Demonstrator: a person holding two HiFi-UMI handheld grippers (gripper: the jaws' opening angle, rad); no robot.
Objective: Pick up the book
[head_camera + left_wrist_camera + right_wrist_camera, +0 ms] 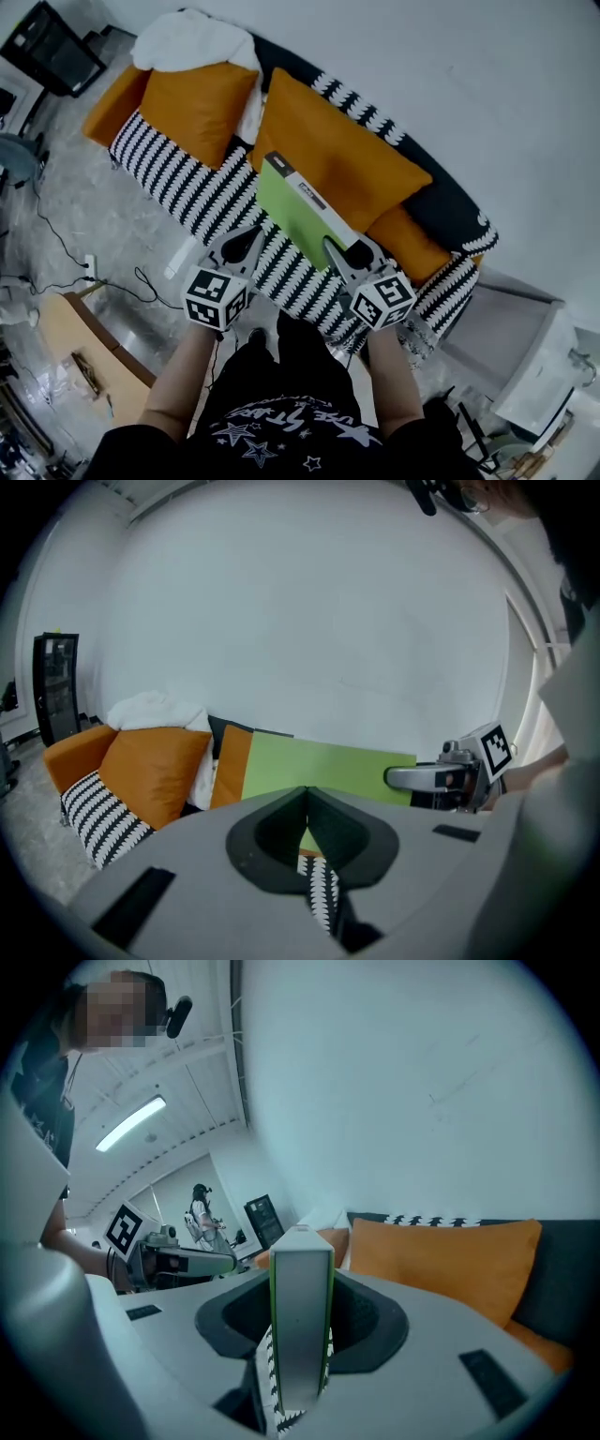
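The book point(302, 208), green-covered with a pale strip along one long side, hangs over the sofa point(178, 183). It lies over the striped seat near the front edge, in front of the large orange cushion point(342, 155) toward the sofa's right end. The right gripper point(343, 251) pinches it by the near end. In the right gripper view the fingers stand partly spread, and each presses a cover of the book point(300, 1321), whose grey edge faces the camera. The left gripper point(246, 239) is beside the book's left side. Its own view shows its fingers pressed together at the tips with nothing between them, and the book point(323, 766) lies beyond them.

From above, the book's near end is covered by the right gripper's fingers. The print on its pale strip is too small to read. Whether its far end touches the cushion behind it cannot be told. In the left gripper view the gripper's grey body hides the book's lower part.

A second orange cushion point(195, 111) leans at the sofa's left end, with a white blanket point(192, 42) bunched on the backrest above it. A wooden surface point(61, 333) at lower left is cut off by the frame.
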